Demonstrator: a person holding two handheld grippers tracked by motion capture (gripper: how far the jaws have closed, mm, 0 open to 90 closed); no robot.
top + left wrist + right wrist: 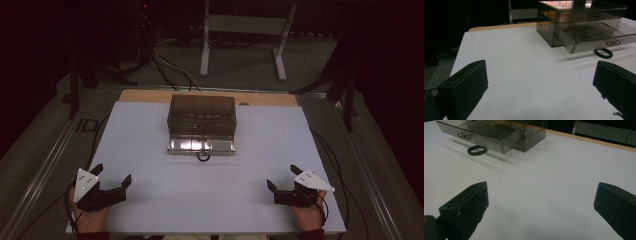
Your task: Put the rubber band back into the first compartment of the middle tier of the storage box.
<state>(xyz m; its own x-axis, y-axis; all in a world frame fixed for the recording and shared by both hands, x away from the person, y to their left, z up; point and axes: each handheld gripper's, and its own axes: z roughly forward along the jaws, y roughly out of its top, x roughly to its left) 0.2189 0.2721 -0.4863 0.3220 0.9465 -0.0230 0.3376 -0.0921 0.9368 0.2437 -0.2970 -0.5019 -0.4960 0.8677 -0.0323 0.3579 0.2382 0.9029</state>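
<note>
While both grippers, left gripper point(111, 176) and right gripper point(281, 177), sit wide open and empty, the black band point(603, 53) lies by the drawer box point(202, 124). It looks soft and light, so pinch its rim.

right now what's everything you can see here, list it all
drawer box: 1, smoky clear plastic, far middle of the table, bottom drawer pulled out
hair band: 1, black, on the table just in front of the open drawer
table: 1, white top with a wooden strip at the far edge
metal frame: 1, pale grey, on the floor behind the table
left gripper: 1, black, near left corner, jaws apart, empty
right gripper: 1, black, near right corner, jaws apart, empty
</note>
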